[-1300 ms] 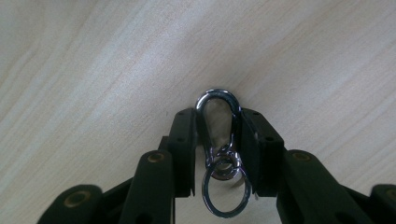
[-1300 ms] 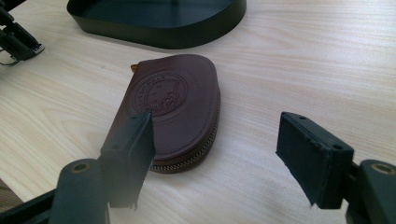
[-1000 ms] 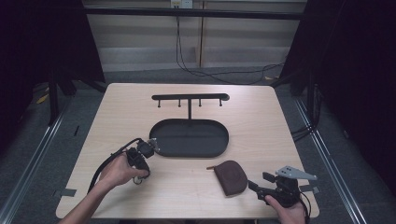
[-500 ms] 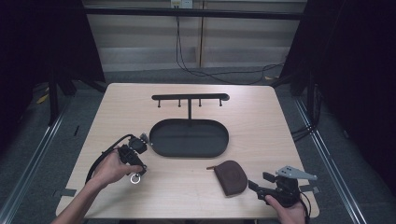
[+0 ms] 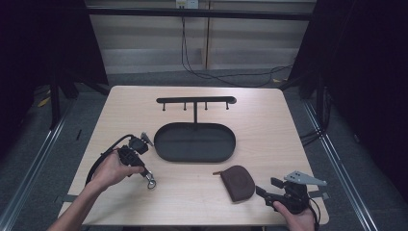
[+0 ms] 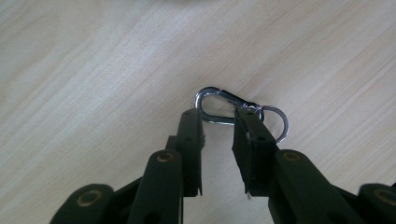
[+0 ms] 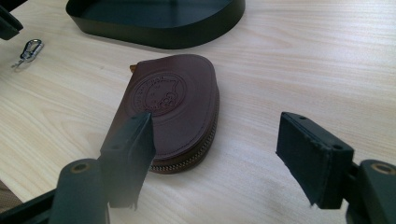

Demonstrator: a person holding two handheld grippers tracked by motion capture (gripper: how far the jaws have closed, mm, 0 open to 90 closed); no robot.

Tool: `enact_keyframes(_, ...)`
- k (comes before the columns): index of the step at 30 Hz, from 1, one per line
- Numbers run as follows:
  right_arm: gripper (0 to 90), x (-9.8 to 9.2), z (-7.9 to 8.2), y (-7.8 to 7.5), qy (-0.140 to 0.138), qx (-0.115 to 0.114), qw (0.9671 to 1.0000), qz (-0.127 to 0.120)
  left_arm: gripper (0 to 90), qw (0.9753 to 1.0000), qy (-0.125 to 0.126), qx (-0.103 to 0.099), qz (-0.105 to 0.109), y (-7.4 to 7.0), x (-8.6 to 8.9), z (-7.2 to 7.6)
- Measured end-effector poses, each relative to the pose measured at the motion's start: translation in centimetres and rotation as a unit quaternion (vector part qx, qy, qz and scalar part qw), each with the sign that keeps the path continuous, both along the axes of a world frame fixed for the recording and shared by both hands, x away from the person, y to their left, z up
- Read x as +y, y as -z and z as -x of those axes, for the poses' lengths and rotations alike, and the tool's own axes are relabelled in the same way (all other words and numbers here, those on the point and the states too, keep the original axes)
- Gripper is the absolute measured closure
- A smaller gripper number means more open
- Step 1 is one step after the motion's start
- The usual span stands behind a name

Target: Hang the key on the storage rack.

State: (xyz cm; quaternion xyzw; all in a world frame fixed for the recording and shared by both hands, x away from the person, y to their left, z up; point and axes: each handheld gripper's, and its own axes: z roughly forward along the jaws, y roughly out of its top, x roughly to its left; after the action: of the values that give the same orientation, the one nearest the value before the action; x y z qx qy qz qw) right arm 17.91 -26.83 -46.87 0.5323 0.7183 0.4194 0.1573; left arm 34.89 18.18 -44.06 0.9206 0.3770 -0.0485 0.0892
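Left gripper view: carabiner clip at left hand-held gripper tips.

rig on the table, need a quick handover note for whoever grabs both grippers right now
Left gripper: jaws open, tips straddling the carabiner clip and its key ring, which lie on the table; nothing gripped yet.
Right gripper: open, empty, just short of the brown leather pouch lying flat near the front edge.
Black tray with hook stand holds nothing visible.
Done: nothing picked up. Left: probably close on the clip, then handle the pouch.

Black 2-jaw grippers, brass-coloured screws, trailing cables.
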Motion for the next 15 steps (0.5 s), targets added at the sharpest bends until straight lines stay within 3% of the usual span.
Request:
enact_keyframes(2,27.5,0.0,0.0,0.0,0.000,0.000,1.0000,-0.001,66.8,1.0000,-0.007,0.004,0.002,0.5,-0.1,-0.1)
enact_keyframes(8,27.5,0.0,0.0,0.0,0.000,0.000,1.0000,-0.001,64.7,0.9998,-0.008,0.018,0.003,1.7,-0.4,-0.4)
enact_keyframes(15,27.4,0.0,0.0,0.0,-0.001,0.001,1.0000,-0.001,55.9,0.9997,-0.006,0.025,-0.004,2.4,-1.9,-0.5)
